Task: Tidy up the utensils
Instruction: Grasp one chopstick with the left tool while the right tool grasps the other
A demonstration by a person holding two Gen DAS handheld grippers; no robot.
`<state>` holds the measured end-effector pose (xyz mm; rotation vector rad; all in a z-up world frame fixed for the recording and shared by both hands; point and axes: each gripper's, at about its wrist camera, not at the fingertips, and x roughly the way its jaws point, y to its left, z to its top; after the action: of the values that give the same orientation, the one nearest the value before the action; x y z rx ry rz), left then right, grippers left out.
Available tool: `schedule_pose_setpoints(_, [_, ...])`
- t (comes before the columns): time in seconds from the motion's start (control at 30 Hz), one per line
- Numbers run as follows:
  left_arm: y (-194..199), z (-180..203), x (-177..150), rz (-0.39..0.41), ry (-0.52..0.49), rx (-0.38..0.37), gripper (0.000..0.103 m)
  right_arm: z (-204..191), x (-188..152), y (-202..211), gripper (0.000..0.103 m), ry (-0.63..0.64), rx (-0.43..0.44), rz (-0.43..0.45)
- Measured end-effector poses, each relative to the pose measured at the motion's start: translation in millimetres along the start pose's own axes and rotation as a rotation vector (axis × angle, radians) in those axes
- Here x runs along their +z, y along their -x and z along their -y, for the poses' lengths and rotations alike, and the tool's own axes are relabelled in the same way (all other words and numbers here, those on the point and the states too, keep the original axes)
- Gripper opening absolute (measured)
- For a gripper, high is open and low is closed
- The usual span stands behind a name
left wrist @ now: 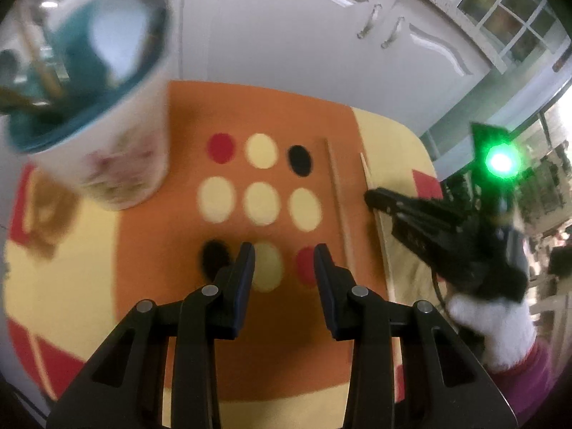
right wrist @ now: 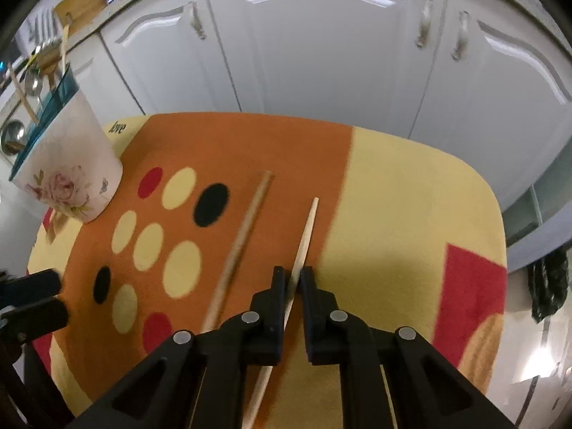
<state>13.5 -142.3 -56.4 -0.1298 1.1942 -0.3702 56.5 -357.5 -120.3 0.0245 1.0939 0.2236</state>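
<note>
The right gripper is pinched on the pale chopstick, well right of the cup; the left gripper gapes empty. Pickup step; next, I judge, lift toward the cup.

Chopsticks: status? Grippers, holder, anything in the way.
Right gripper shut on pale chopstick. Left gripper open, empty, above the mat. Second chopstick loose on mat. Utensil cup upright; path clear.

Two pale wooden chopsticks lie flat, near each other but apart, on the patterned cloth: the thicker chopstick on the orange field, the tapered chopstick just beside it. A rose-printed utensil cup, teal inside, stands upright, filled with utensils.
</note>
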Motion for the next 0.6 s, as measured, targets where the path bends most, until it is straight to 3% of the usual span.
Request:
schedule_pose_setpoints(0.2, [-41.7, 19.7, 31.8, -0.054, 0.026, -0.049, 0.033, 21.3, -3.4, 3.3, 0.007, -0.061, 0.088, -0.012])
schedule_pose_setpoints(0.47, [-80.6, 38.4, 55.6, -0.08, -0.008, 0.008, 0.033, 27.3, 2.1, 0.9, 0.008, -0.07, 0.13, -0.014])
schedule_pose_setpoints(0.6, [-86.9, 48.7, 60.7, -0.046, -0.059, 0.039, 0.032, 25.6, -3.8, -0.5, 0.008, -0.07, 0.136, 0.028])
